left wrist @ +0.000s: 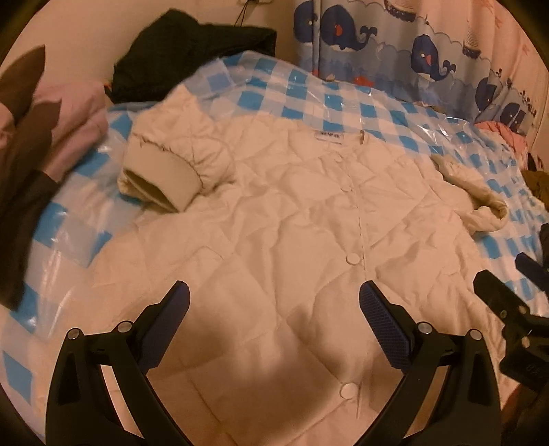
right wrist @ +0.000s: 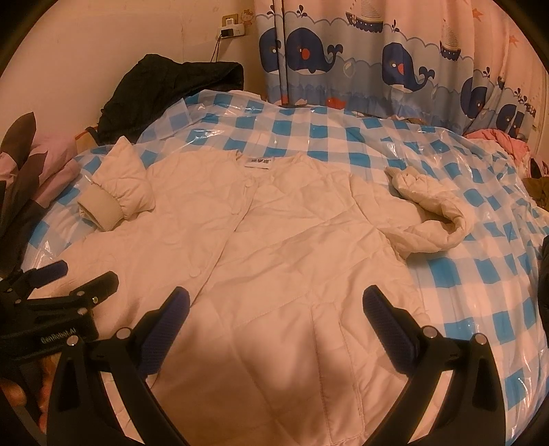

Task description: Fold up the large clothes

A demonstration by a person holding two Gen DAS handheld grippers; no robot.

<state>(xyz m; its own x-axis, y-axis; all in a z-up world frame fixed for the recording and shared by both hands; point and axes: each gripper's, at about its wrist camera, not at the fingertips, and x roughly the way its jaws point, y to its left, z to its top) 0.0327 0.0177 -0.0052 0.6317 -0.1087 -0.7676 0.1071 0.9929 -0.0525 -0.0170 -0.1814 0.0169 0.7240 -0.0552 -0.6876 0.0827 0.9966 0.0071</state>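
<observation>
A white quilted jacket (left wrist: 274,212) lies flat, front up and buttoned, on the blue-and-white checked bed cover (left wrist: 308,92); it also shows in the right wrist view (right wrist: 274,233). Its left sleeve (left wrist: 171,168) is folded in with the cuff on the body edge; its right sleeve (left wrist: 477,195) curls out on the cover. My left gripper (left wrist: 274,298) is open and empty above the jacket's lower front. My right gripper (right wrist: 274,302) is open and empty above the jacket's lower right panel. The right gripper shows at the right edge of the left wrist view (left wrist: 514,302); the left gripper shows in the right wrist view (right wrist: 65,284).
A black garment (left wrist: 192,48) is piled at the head of the bed by the wall. Pink and brown bedding (left wrist: 37,144) lies at the left. A whale-print curtain (right wrist: 377,65) hangs behind. Pink clothes (right wrist: 497,140) lie at the far right. A wall socket (right wrist: 233,27) has a cable.
</observation>
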